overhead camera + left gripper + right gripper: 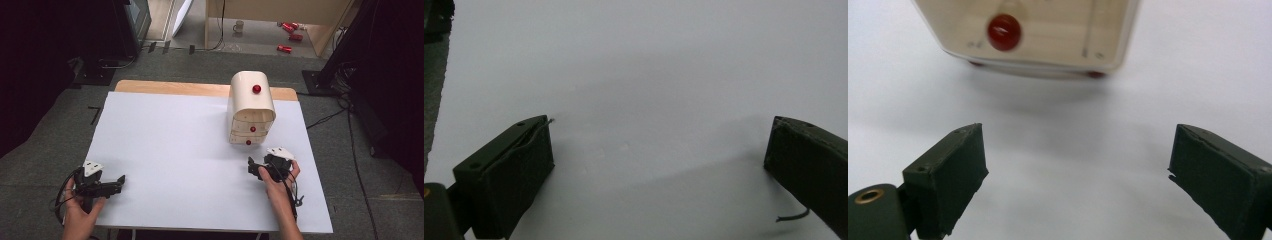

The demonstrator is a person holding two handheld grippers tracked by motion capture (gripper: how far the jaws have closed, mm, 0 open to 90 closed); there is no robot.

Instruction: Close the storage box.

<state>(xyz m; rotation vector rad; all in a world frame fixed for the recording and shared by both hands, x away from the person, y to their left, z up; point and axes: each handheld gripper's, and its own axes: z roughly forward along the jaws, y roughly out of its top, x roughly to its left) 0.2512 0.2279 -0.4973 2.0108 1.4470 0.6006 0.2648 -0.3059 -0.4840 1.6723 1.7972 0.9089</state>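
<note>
Table: white sheet (175, 150) laid over wooden top (150, 87)
Floor behind: white mug (239, 26), red cans (290, 35) scattered
Left rear: dark cabinet (131, 22)

A white-surfaced table (165, 150) with a strip of pale wood (170, 88) showing along its far edge stood on grey carpeted floor (45, 150). Beyond it, a light wooden piece of furniture (280, 12) rose from a paler floor, where a white mug (239, 26) and several red cans (290, 30) lay scattered. Dark equipment (132, 20) occupied the far left, and black stands and curtain-like darkness (390, 60) closed in the right side. Black cables (357, 165) trailed over the carpet at right. Soft, even light fell across the tabletop.
</note>
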